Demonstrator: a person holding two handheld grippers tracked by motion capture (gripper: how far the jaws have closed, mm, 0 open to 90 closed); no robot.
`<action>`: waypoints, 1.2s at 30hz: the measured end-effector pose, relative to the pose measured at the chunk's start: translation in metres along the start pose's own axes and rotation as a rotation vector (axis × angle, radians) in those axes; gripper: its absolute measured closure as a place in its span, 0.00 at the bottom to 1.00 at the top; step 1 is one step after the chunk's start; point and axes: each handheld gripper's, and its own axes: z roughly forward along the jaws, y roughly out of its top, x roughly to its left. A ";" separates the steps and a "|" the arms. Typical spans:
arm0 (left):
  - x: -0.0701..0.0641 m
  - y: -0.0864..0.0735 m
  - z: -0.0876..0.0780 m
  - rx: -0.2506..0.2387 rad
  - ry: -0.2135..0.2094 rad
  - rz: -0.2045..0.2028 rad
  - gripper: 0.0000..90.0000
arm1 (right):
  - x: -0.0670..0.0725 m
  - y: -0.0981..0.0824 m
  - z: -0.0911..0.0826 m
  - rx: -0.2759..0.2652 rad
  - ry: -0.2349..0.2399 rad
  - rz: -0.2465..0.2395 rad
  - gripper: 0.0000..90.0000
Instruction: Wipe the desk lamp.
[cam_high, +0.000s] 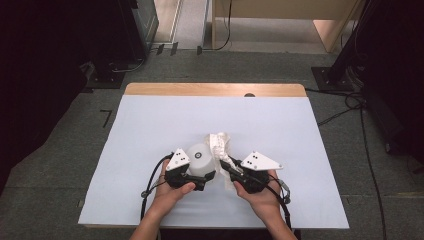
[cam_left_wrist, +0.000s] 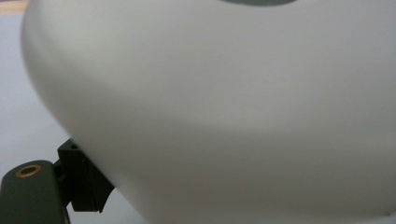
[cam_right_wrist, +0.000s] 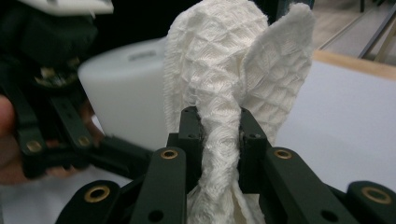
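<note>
Nearest, forearms in from the table's near edge, hands angled inward toward each other. Right gripper pinched tight on a bunched white paper towel, lifted just beside the roll. Left gripper pressed against the white roll, apparently clamped on it, far jaw hidden. Farther off, bare white table sheet, then wooden edge.

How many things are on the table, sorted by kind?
White round plastic container: 1
White waffle-weave cloth: 1
Hand-held black grippers: 2, left gripper and right gripper
Total: 4
</note>
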 end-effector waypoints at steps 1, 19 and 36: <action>-0.001 0.000 0.000 0.000 -0.001 -0.001 0.09 | 0.000 0.001 -0.001 0.007 -0.005 -0.018 0.85; 0.004 0.000 0.000 0.002 -0.023 -0.029 0.09 | 0.002 -0.005 0.005 0.055 -0.012 -0.072 0.85; 0.013 -0.007 0.001 0.014 0.197 0.070 0.09 | -0.024 -0.018 0.009 0.136 -0.089 -0.031 0.85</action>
